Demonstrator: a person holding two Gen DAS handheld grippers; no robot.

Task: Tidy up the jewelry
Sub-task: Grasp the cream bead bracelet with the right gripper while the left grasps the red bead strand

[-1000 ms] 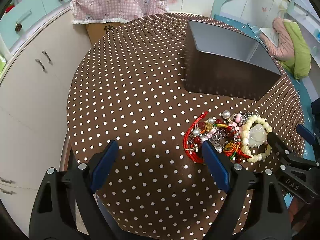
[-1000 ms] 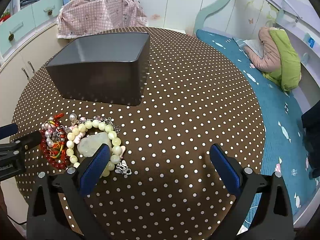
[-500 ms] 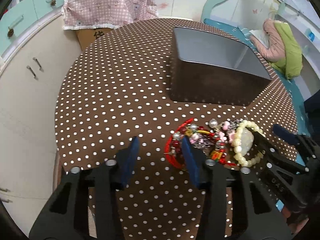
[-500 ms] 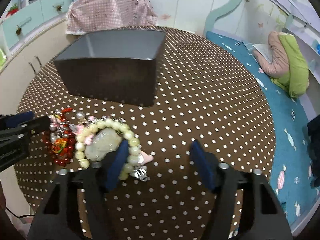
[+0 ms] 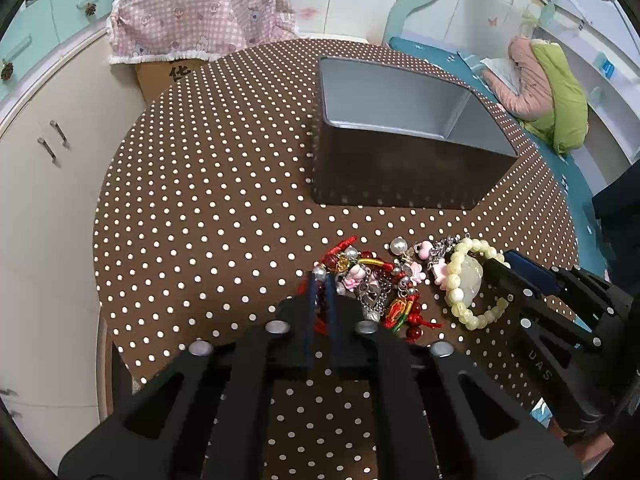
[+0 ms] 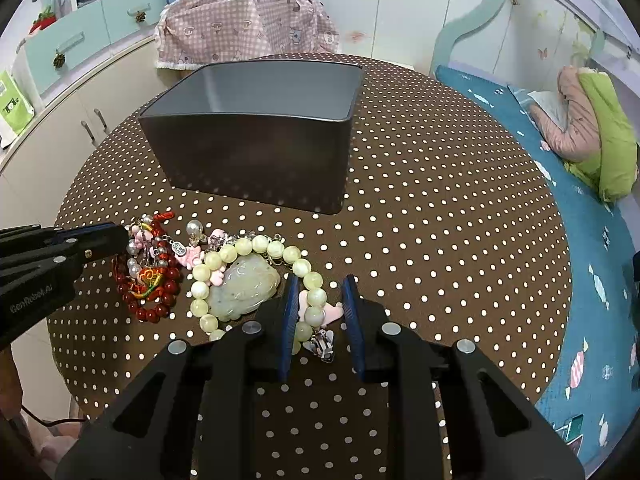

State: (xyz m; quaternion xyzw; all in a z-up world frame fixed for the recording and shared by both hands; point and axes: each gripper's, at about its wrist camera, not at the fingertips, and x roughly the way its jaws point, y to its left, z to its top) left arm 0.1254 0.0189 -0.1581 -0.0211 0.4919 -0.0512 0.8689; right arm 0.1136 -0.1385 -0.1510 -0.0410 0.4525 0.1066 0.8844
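A pile of jewelry lies on the dotted table in front of a dark grey box (image 5: 404, 152) (image 6: 256, 140). My left gripper (image 5: 322, 280) is shut on the red bead bracelet (image 5: 316, 292) (image 6: 148, 292) at the pile's left end. My right gripper (image 6: 318, 286) has its jaws narrowed around the pale green bead bracelet (image 6: 256, 272) (image 5: 468, 280) with a jade pendant, with a small gap still showing on the right side. Pink charms (image 6: 324, 312) and a pearl (image 5: 398, 246) lie among the beads.
The round table (image 5: 200, 200) with the brown polka-dot cloth stands beside white cabinets (image 5: 36, 168). A pink checked cover (image 6: 248, 28) lies behind it. A blue bed (image 6: 592, 240) with a green and pink plush is at the right.
Both grippers moved forward into the pile and closed: the left jaws shut on the red bracelet, the right jaws narrowed around the green bead bracelet.
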